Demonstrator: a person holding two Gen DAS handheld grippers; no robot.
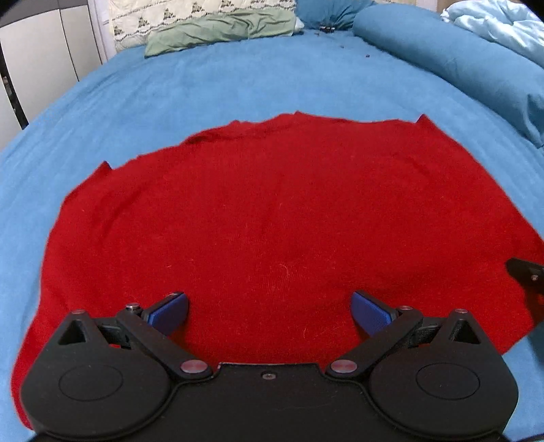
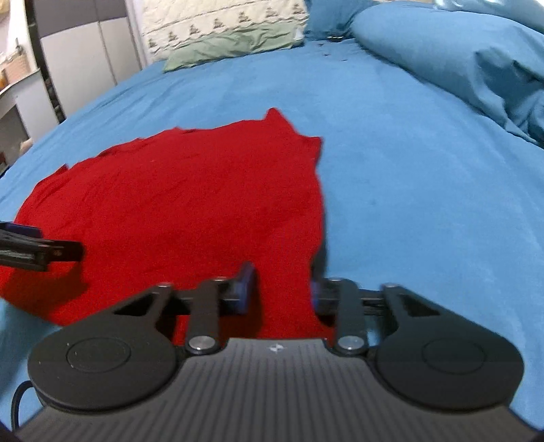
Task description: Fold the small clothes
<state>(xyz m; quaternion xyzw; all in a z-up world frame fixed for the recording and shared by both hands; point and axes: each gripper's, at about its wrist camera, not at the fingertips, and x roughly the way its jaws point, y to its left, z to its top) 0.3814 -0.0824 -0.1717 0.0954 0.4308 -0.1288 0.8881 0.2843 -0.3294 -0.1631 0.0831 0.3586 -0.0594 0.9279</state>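
2 tools hover above a flat red fuzzy knit garment (image 1: 272,221) on the blue-sheeted bed (image 1: 238,78).
Left tool (image 1: 269,311) gapes wide, right tool (image 2: 281,289) narrower, both empty; right tool straddling the hem may snag 1 layer, skewing the fold.

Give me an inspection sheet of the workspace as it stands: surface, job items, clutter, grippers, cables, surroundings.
Surface: blue bedsheet, mostly smooth.
Job's things: red garment spread flat on the sheet, no fold visible yet.
Clutter: small dark specks near the head of the bed.
Grippers: left gripper wide open over the garment's near edge; right gripper open, straddling the garment's right edge.
Cables: black cable beside the right gripper body.
Surroundings: green pillow, patterned quilt, rolled blue duvet, grey wardrobe.
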